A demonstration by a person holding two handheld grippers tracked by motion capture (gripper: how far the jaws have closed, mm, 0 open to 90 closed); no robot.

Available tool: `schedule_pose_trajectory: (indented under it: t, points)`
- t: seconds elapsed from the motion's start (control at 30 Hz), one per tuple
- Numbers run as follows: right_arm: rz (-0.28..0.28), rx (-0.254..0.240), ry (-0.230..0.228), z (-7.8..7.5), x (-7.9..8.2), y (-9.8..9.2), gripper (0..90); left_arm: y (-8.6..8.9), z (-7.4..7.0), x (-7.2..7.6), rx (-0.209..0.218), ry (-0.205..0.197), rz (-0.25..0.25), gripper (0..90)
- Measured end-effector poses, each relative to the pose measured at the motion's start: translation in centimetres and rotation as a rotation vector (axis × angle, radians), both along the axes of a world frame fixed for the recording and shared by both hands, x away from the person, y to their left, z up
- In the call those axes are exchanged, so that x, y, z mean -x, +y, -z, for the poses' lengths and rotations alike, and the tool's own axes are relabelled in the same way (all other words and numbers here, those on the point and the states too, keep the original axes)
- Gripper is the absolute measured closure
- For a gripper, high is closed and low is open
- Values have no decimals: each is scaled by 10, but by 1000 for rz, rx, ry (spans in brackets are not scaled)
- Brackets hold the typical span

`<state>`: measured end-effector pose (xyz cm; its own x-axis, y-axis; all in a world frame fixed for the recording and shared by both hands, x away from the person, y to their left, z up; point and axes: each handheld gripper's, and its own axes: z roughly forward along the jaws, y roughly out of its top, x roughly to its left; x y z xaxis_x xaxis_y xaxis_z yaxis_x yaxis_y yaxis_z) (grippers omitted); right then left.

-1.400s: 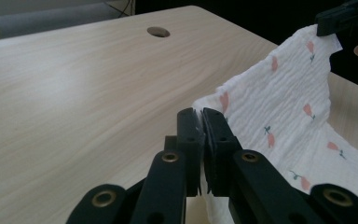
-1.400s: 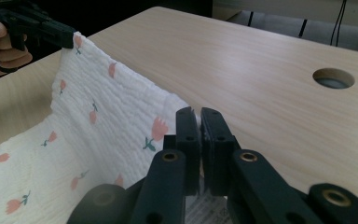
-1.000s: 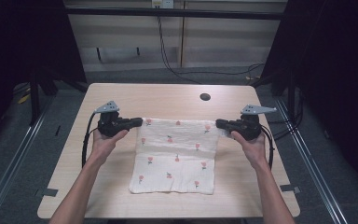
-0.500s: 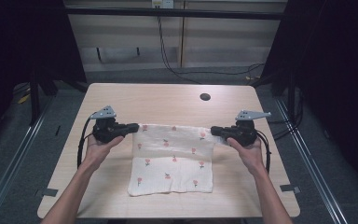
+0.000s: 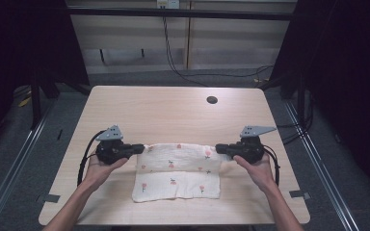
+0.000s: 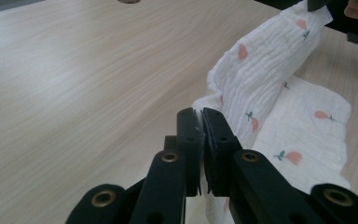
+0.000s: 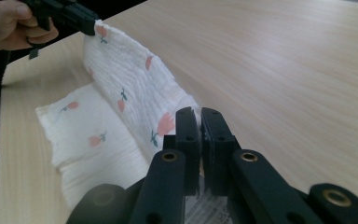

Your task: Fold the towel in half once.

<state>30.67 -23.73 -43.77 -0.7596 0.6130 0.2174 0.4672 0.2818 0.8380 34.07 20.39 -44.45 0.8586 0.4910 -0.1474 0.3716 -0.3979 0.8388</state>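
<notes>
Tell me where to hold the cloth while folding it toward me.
Keep the two far corners of the cloth, each pinched from its outer side: left hand-held gripper from the left, right hand-held gripper from the right. The lifted edge hangs taut between them while the near half lies flat on the table.

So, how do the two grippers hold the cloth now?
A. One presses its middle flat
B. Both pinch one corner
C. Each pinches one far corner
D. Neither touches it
C: the left gripper and right gripper are each shut on an opposite far corner of the cloth.
</notes>
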Motion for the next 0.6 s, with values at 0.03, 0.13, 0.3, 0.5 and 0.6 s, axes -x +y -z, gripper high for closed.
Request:
schedule_pose_trajectory:
  t: [0.03,0.13,0.3,0.5,0.6]
  points:
    - [-7,13,1,1,3,1,864,2,2,4,9,8,5,860]
    - [-29,22,5,4,12,2,863,4,8,12,-25,26,19,858]
    - [-61,50,18,7,23,7,863,6,16,25,-45,46,55,856]
    - [-84,91,46,19,37,11,861,5,25,38,-103,44,95,852]
    - [-93,97,46,20,41,12,859,3,26,43,-103,42,107,850]
